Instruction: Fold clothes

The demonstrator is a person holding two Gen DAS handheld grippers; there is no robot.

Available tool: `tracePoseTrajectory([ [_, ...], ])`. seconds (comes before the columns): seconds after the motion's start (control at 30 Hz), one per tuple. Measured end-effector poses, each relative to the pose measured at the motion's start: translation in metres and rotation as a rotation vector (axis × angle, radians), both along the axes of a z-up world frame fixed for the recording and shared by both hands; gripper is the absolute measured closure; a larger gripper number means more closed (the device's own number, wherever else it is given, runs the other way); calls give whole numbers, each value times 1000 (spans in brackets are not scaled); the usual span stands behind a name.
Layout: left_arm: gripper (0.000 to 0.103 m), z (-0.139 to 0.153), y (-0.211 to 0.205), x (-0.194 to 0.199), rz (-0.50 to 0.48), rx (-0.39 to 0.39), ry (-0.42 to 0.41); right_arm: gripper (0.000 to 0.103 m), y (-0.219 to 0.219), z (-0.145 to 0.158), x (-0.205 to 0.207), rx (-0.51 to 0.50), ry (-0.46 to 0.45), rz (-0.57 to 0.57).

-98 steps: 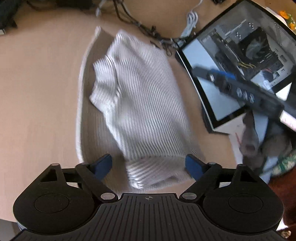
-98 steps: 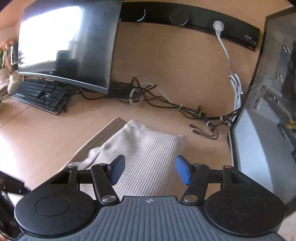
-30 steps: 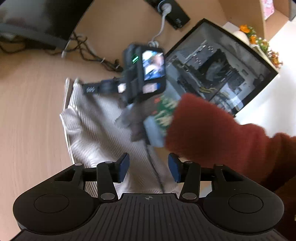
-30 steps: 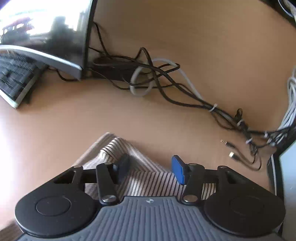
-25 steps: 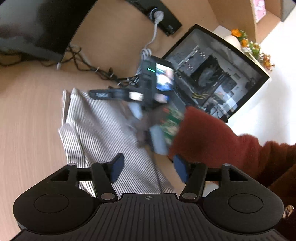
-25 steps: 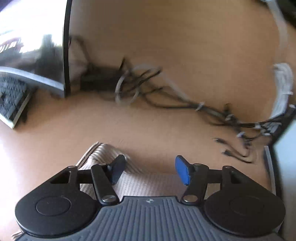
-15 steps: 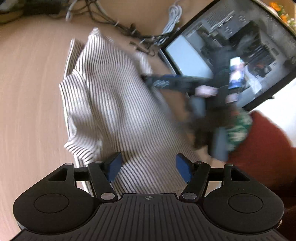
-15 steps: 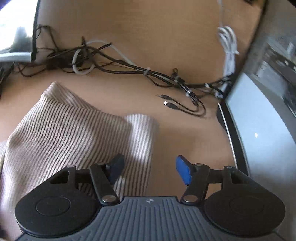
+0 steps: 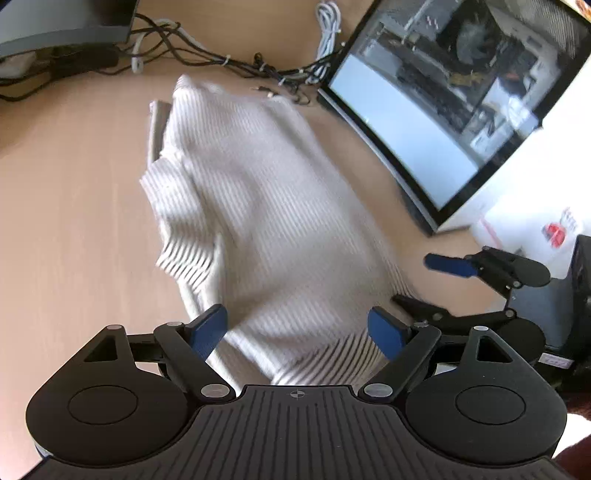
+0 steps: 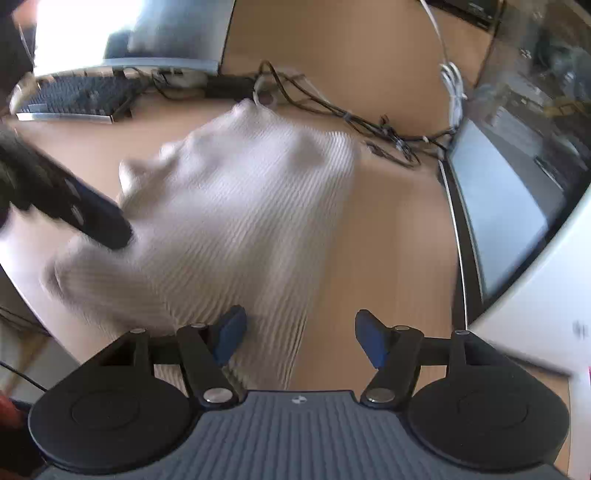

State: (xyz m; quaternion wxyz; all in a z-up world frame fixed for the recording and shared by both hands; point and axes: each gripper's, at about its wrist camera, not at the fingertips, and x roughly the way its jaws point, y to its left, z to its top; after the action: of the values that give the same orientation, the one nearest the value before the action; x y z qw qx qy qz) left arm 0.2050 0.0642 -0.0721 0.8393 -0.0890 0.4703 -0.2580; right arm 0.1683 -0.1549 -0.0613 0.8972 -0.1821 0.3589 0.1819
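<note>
A beige ribbed garment [image 9: 266, 229] lies folded on the wooden desk [image 9: 74, 229]. My left gripper [image 9: 297, 328] hovers over its near hem. The jaws are opening wide, and the hem lies below and between the pads without being pinched. In the right wrist view the same garment [image 10: 236, 221] spreads to the upper left. My right gripper [image 10: 300, 334] straddles its right edge, jaws opening, with no cloth pressed. The right gripper [image 9: 424, 284] also shows at the garment's right side in the left wrist view. A dark finger of the left gripper [image 10: 92, 218] rests at the garment's left.
A glass-sided computer case [image 9: 443, 122] stands close to the right of the garment. A tangle of cables [image 9: 221, 59] runs along the back. A monitor [image 10: 129, 33] and a keyboard [image 10: 77, 99] sit at the back left. A white box [image 9: 528, 229] is at the right.
The right gripper swung from the garment's far corner to its right near edge. The red sleeve left the left wrist view. The left jaws spread wider and dropped toward the hem.
</note>
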Motion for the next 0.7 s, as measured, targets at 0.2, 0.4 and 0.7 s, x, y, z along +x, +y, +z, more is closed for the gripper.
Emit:
tracePoseTrajectory([
  [0.2, 11, 8, 17, -29, 82, 59, -23, 37, 0, 11, -12, -27, -26, 69],
  [0.4, 6, 25, 34, -56, 180, 160, -126, 36, 7, 36, -39, -20, -88, 311],
  [0.7, 2, 35, 8, -86, 125, 348, -255, 35, 61, -10, -61, -243, -178, 599],
])
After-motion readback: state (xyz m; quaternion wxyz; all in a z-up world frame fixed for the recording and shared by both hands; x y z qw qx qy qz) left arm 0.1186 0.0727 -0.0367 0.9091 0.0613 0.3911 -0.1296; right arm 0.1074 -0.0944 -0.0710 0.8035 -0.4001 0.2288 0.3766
